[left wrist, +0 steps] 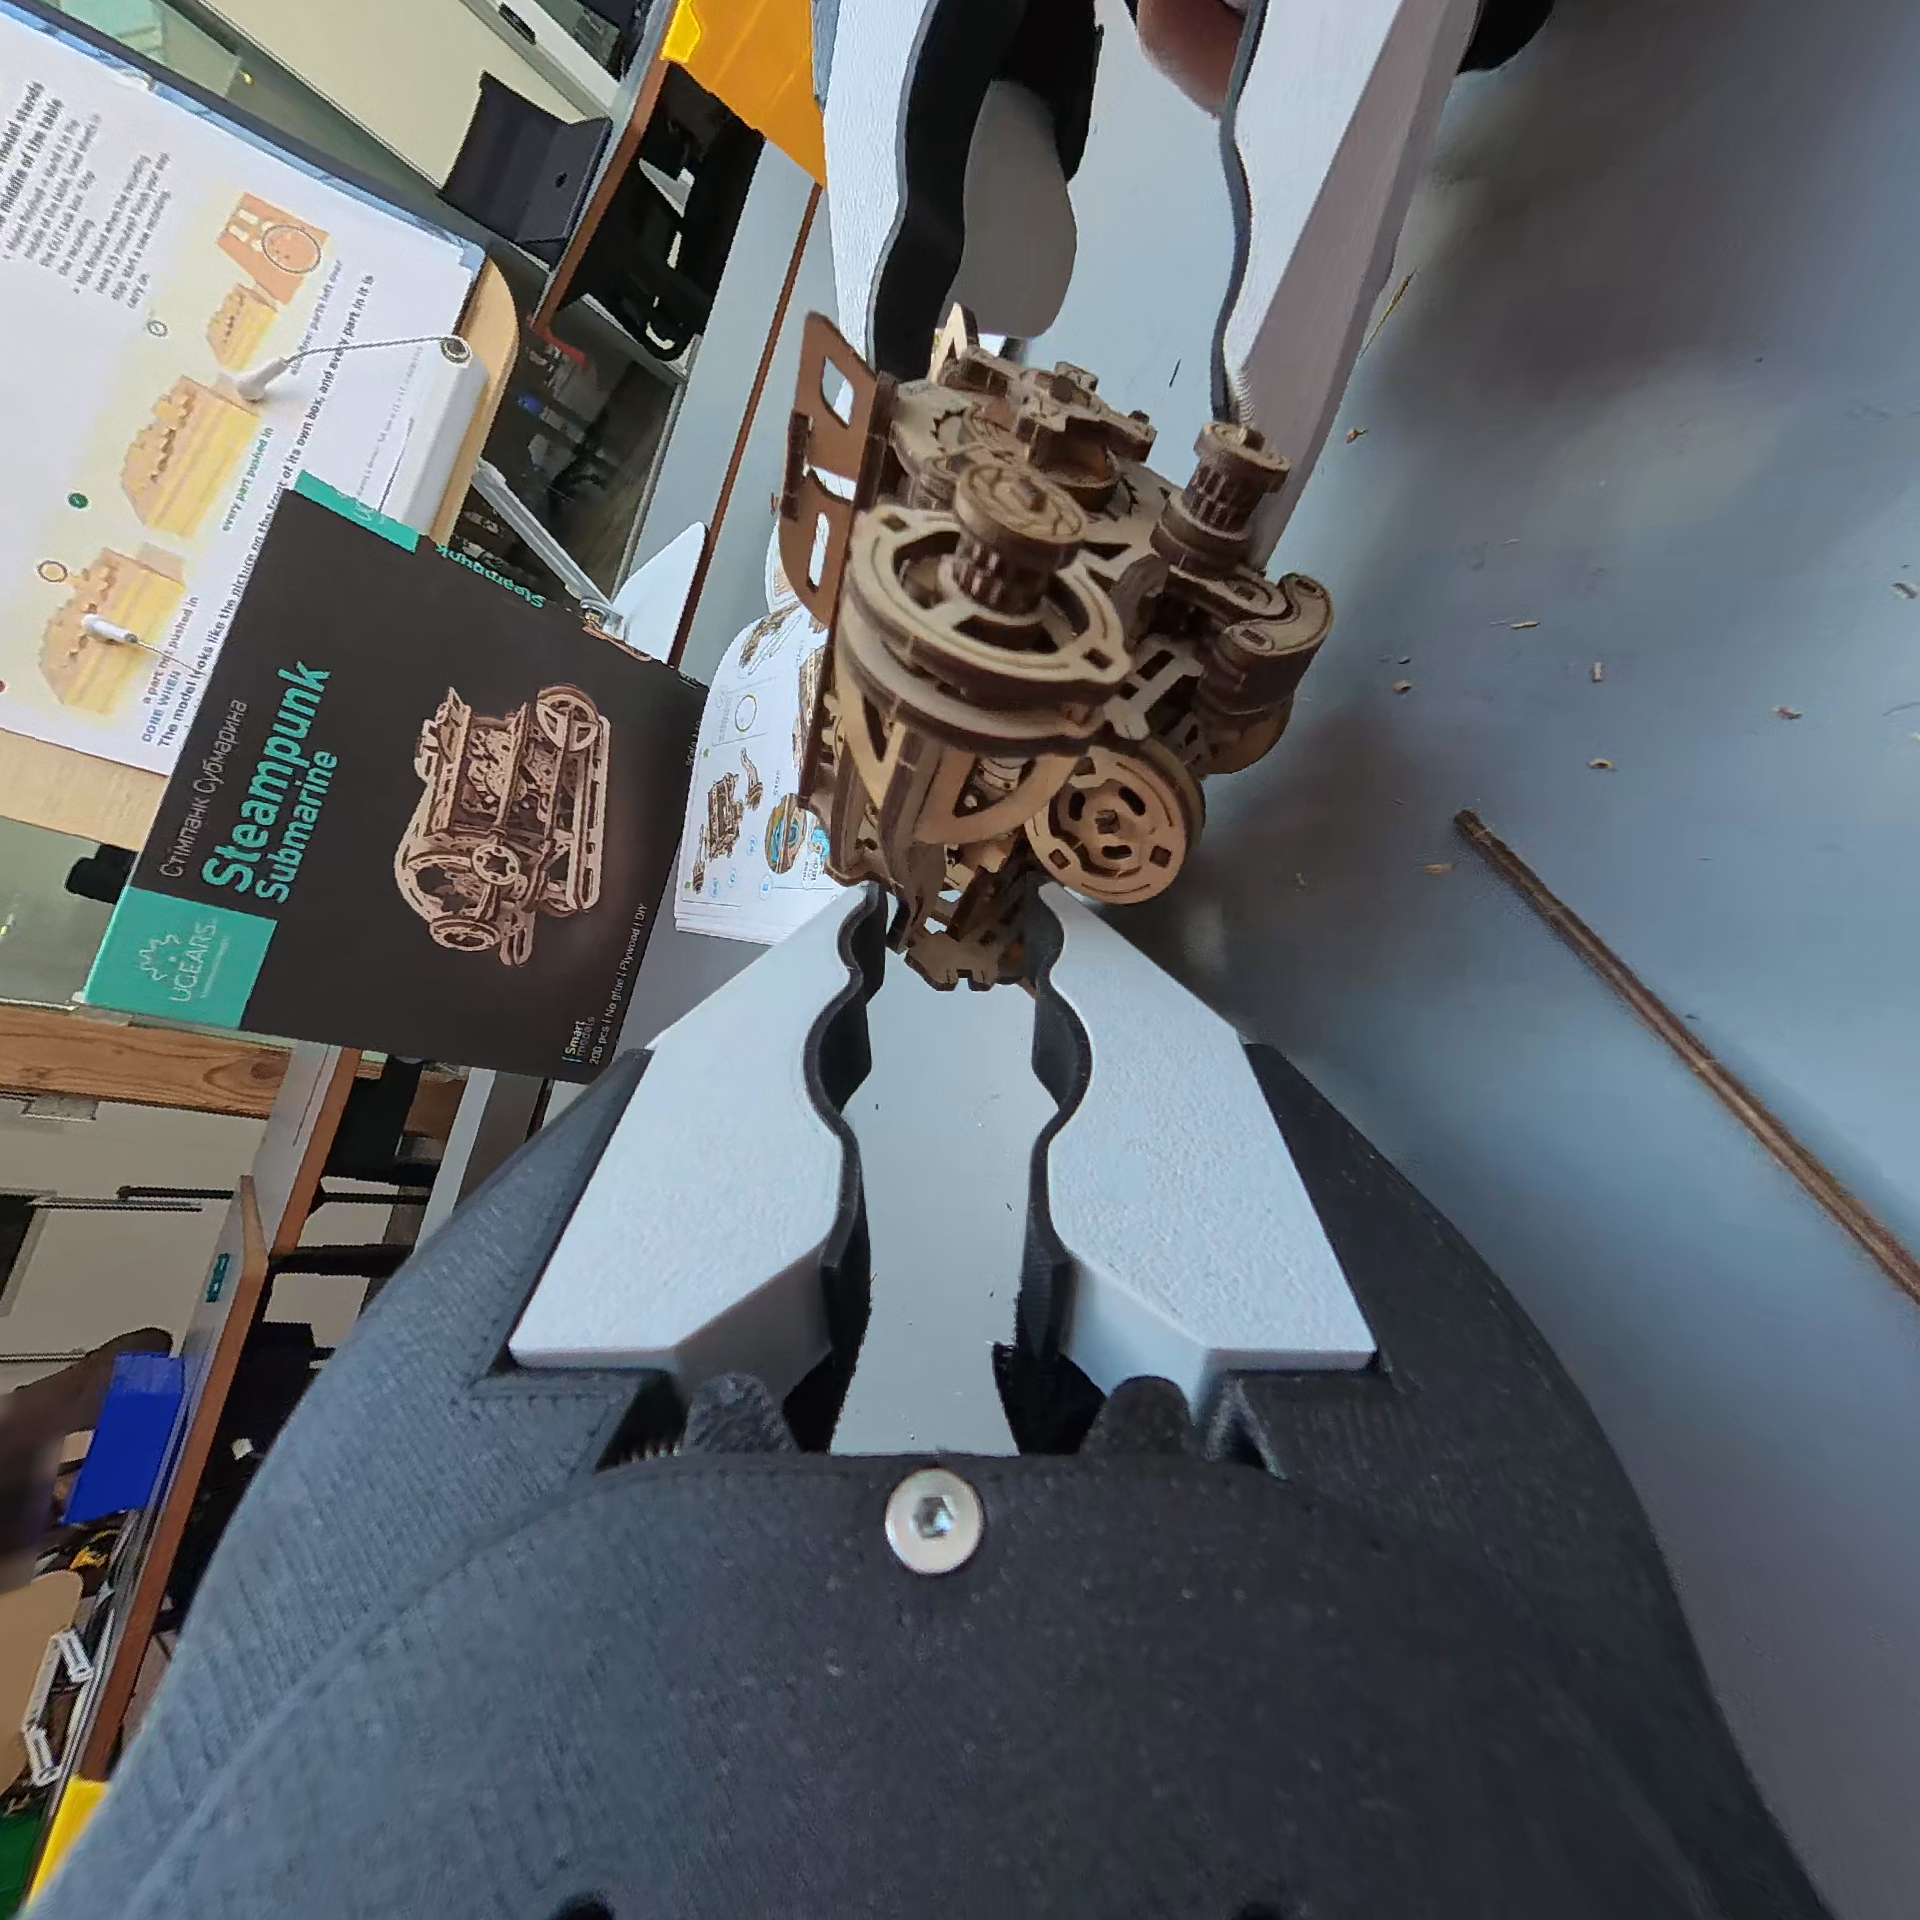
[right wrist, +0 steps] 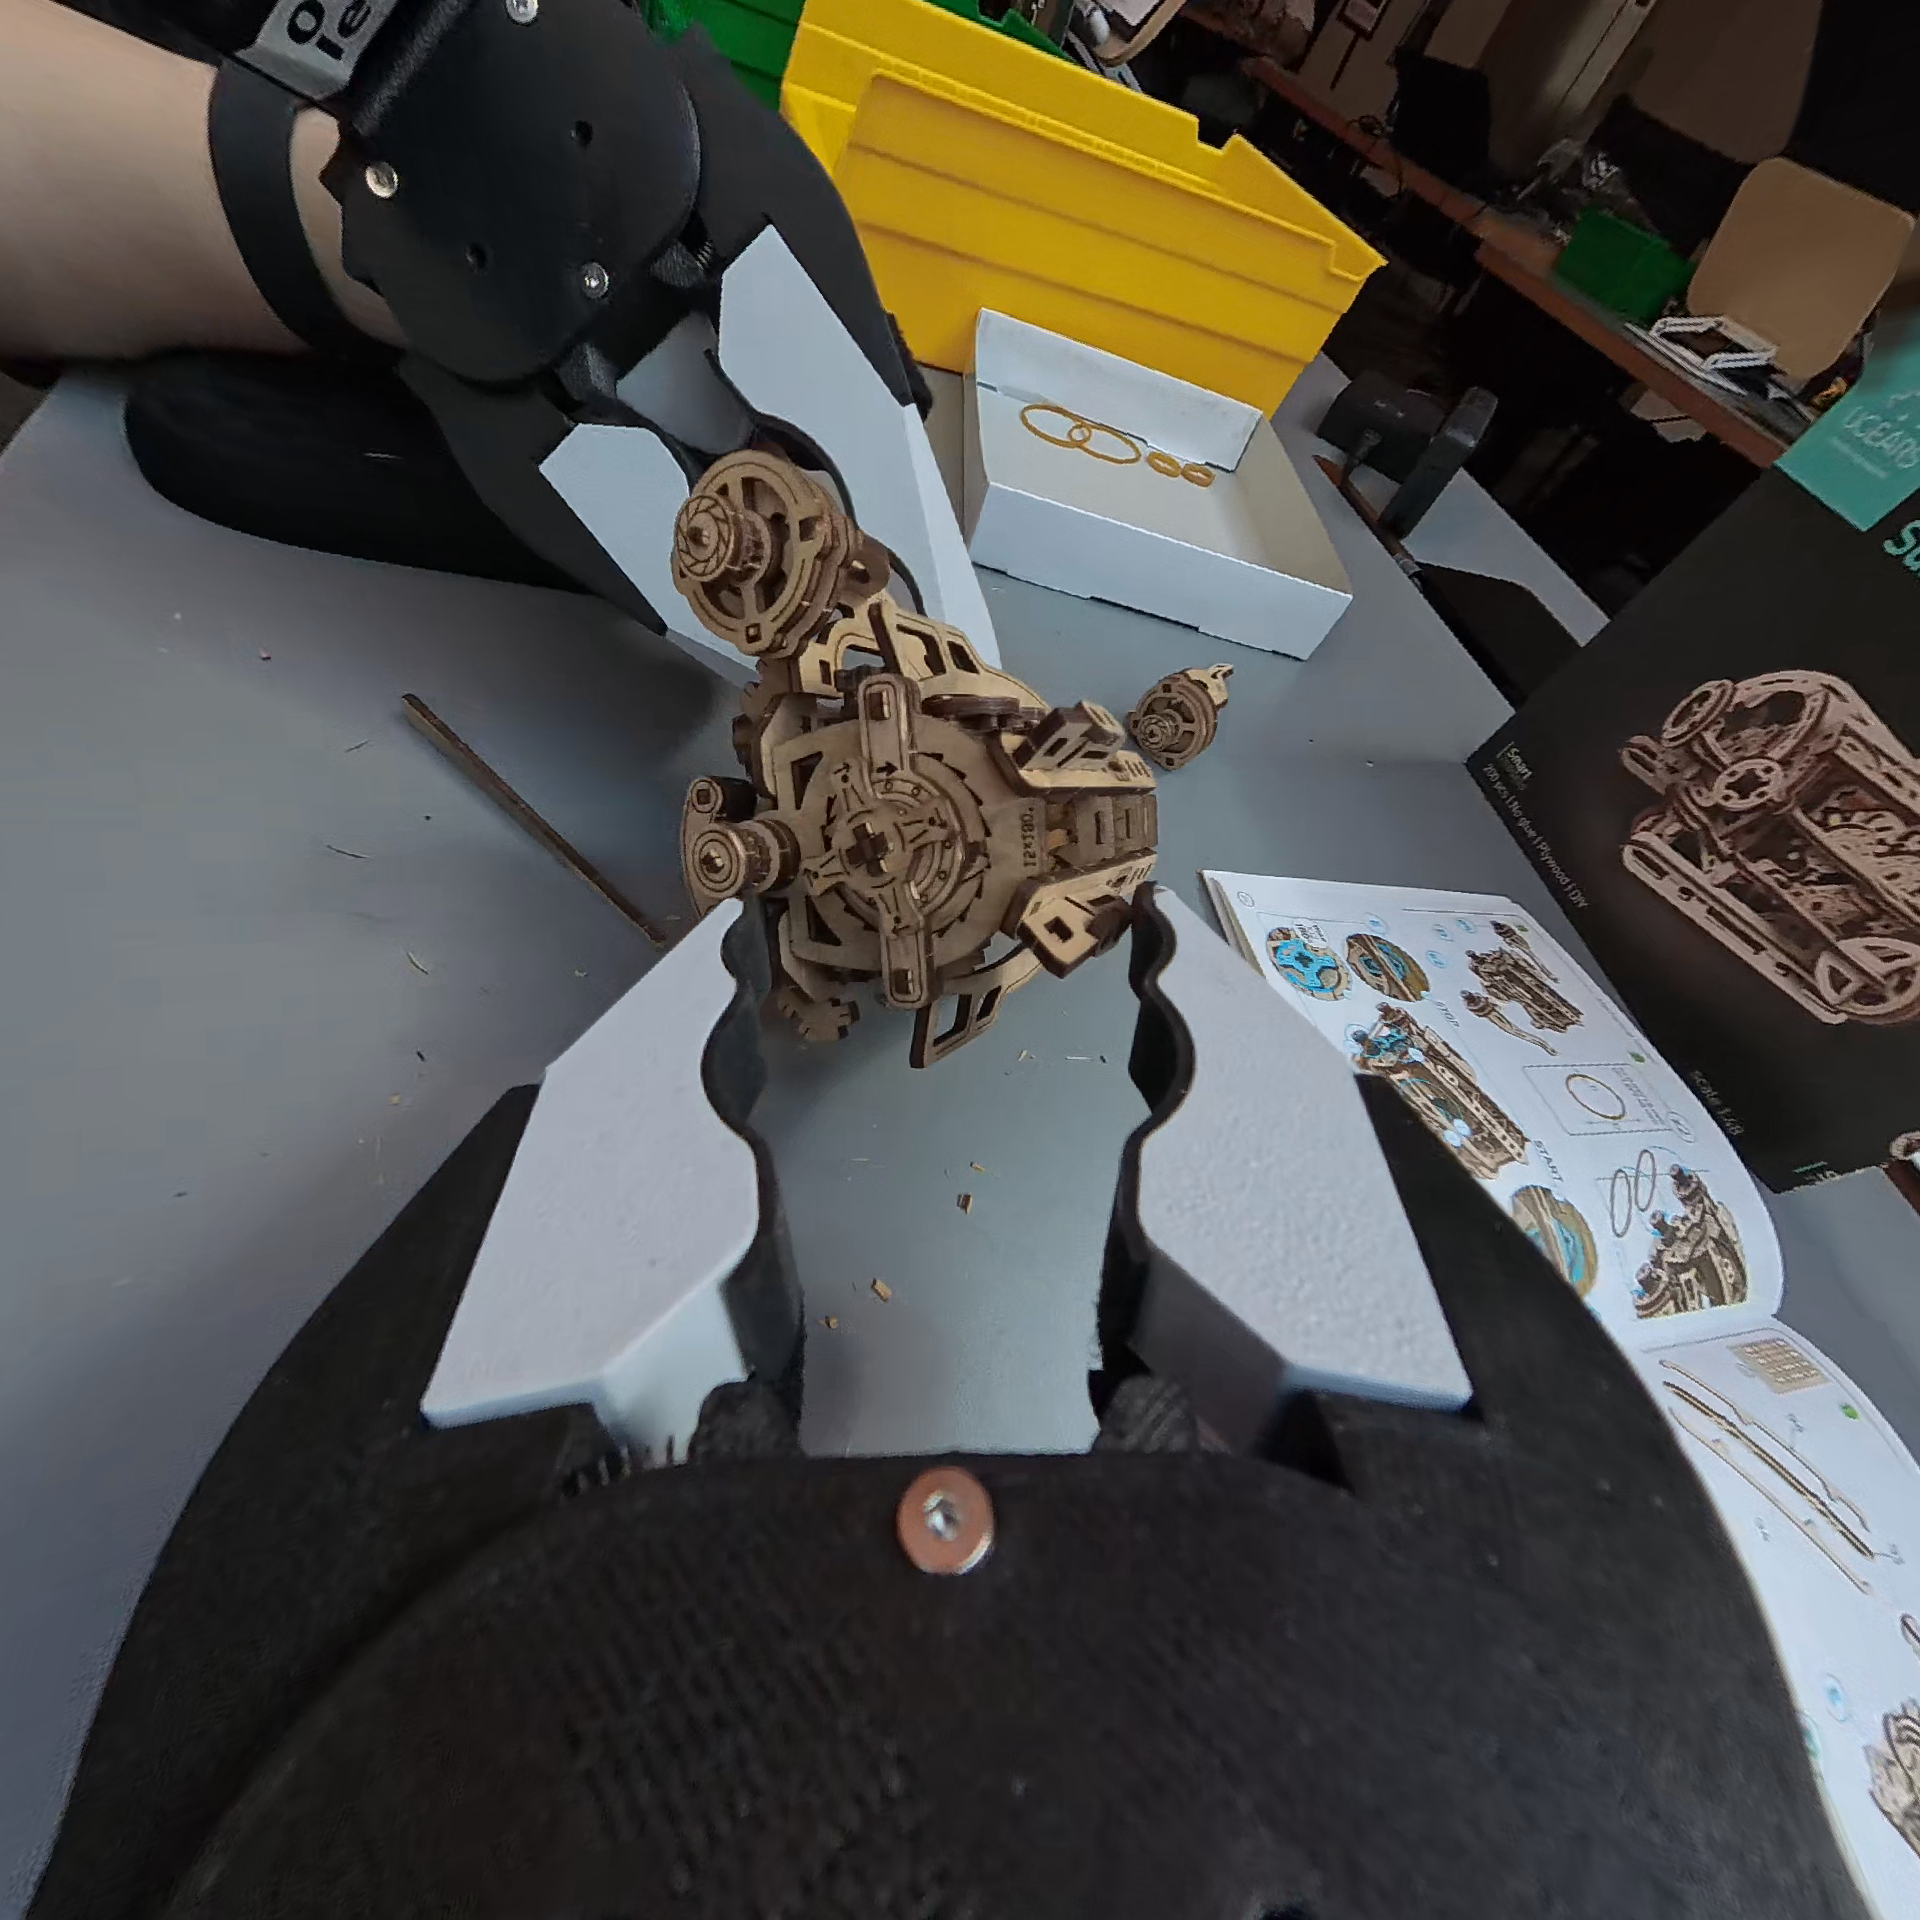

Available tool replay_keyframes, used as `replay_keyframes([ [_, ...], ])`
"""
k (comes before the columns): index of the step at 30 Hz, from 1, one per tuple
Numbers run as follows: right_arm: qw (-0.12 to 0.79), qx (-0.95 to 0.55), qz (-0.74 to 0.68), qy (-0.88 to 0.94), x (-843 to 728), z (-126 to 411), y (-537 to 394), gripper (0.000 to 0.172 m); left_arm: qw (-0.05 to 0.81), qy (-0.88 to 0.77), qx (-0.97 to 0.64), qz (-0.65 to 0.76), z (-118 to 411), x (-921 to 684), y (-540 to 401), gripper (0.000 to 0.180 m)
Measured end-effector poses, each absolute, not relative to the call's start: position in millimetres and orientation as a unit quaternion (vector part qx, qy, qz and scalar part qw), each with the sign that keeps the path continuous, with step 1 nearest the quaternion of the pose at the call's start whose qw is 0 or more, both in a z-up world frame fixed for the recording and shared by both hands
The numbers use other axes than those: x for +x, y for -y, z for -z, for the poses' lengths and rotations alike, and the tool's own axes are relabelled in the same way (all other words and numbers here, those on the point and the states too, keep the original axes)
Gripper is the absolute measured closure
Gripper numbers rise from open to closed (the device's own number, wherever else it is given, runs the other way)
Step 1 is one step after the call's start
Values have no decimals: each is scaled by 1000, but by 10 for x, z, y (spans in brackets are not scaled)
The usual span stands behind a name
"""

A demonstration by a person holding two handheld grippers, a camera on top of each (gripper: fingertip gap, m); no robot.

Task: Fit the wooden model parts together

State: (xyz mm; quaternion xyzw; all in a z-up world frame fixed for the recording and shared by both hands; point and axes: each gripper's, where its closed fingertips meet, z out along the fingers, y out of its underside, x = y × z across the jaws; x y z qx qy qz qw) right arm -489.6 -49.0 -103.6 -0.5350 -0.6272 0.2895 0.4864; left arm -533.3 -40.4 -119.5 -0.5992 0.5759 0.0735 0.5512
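Nearby, white box (right wrist: 1143, 551) holding probably rubber bands (right wrist: 1091, 436), left tongs (left wrist: 961, 935) clamping wooden model (left wrist: 1039, 644), right tongs (right wrist: 940, 914) apart.

Printed lettering stands on the dark box with a teal band (left wrist: 395, 790) left of the left jaws and on the poster (left wrist: 156, 364) beyond it. The booklet (right wrist: 1455, 1091) right of the right jaws carries print too. Small engraved figures mark the model (right wrist: 1029, 831) between those jaws.
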Motion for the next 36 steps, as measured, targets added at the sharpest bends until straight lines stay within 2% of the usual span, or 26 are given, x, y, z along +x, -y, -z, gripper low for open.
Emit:
replay_keyframes([
  [7, 543, -530, -169, 630, -4803, 1032, 197, 105, 549, -583, -591, -98, 1235, -5301, 89, 151],
  [14, 552, -515, -147, 639, -4831, 1040, 197, 105, 528, -603, -567, -191, 1375, -5574, 82, 149],
  [23, 579, -431, -50, 690, -4935, 1068, 369, 104, 523, -557, -643, -56, 1339, -5648, 423, 145],
  [30, 582, -389, 6, 714, -4976, 1124, 443, 105, 544, -521, -658, -23, 1234, -5762, 474, 147],
  [36, 573, -401, -15, 715, -4903, 1134, 441, 105, 538, -508, -672, -19, 1236, -5830, 476, 148],
])
